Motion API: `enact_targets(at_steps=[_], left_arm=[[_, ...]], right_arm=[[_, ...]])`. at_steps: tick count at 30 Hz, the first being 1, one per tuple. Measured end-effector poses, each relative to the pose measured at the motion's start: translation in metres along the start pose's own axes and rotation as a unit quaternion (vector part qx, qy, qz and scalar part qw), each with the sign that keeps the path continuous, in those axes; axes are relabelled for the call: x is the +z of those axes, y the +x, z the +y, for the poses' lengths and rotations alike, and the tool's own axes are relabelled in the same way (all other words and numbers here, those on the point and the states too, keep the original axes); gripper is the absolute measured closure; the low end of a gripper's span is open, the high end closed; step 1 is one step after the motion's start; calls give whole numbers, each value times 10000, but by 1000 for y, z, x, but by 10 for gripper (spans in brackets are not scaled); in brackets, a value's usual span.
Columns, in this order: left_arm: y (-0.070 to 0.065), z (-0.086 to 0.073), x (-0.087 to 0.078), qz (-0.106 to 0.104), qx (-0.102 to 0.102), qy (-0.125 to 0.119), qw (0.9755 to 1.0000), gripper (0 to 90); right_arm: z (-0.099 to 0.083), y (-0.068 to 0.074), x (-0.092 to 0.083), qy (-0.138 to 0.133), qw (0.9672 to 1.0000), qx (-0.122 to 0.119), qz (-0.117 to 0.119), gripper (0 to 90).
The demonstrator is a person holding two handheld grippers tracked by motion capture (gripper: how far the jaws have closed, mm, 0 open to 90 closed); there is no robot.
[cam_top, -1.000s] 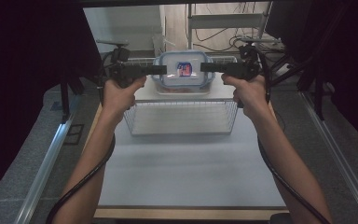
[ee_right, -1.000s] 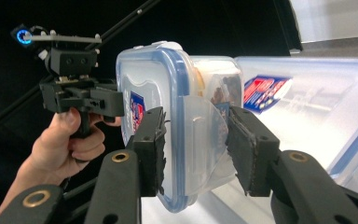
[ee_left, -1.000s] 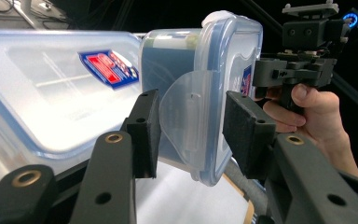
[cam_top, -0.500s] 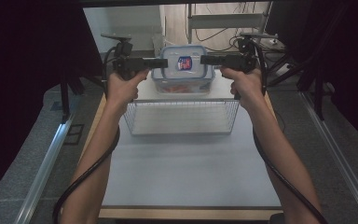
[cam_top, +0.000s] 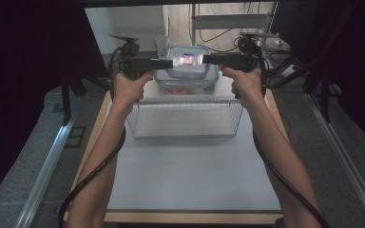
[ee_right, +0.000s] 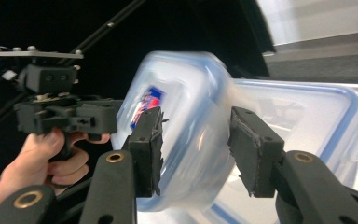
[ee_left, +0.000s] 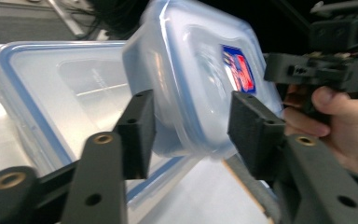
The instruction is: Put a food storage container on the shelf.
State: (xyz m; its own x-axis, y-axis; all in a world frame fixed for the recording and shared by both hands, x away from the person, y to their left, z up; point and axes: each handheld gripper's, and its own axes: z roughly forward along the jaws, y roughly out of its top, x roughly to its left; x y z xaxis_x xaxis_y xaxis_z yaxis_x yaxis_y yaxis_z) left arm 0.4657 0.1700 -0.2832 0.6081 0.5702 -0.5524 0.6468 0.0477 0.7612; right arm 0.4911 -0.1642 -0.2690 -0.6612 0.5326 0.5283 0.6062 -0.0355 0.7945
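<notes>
A small clear lidded container (cam_top: 187, 60) with a red and blue sticker hangs between both grippers, tilted on edge, just over a larger blue-rimmed container (cam_top: 185, 84) at the table's far side. My left gripper (cam_top: 171, 62) comes at it from the left. Its jaws have just been opening, and the small container (ee_left: 205, 84) sits between them with the pads (ee_left: 137, 130) barely off its side. My right gripper (cam_top: 205, 59) faces it from the right, pads (ee_right: 149, 144) against the blurred small container (ee_right: 186, 121).
A wire basket (cam_top: 185, 118) stands on the white table (cam_top: 185, 175) just in front of the larger container (ee_left: 51, 93). Dark stands and cables flank the table. A shelf with cables lies behind it.
Both hands have carried the small container away from me, to above the larger container. The left jaws stand wider apart than before.
</notes>
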Motion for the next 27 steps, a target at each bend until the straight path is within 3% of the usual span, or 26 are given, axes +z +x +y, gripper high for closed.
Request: enact_targets(at_steps=[6,8,11,15,20,22,27], left_arm=[[3,0,1,-27,-166,-166,9997,444],[1,0,0,-11,-115,-260,9996,402],[-6,-2,-6,90,110,-379,9992,350],[-18,-7,-18,345,596,-475,9965,352],[-31,-23,-26,651,1174,-457,9899,409],[-36,-33,-26,683,1362,-370,9876,396],[-43,-60,-22,881,1893,-158,9778,306]], right_arm=[[3,-3,6,-81,9996,-80,-262,497],[3,-3,7,-129,9991,-179,-370,479],[3,1,2,-251,9978,-407,-452,482],[-1,8,-12,-341,9945,-786,-599,569],[-13,16,-24,-198,9901,-1183,-730,644],[-22,18,-28,-102,9876,-1365,-765,634],[-44,15,-35,-91,9858,-1528,-694,550]])
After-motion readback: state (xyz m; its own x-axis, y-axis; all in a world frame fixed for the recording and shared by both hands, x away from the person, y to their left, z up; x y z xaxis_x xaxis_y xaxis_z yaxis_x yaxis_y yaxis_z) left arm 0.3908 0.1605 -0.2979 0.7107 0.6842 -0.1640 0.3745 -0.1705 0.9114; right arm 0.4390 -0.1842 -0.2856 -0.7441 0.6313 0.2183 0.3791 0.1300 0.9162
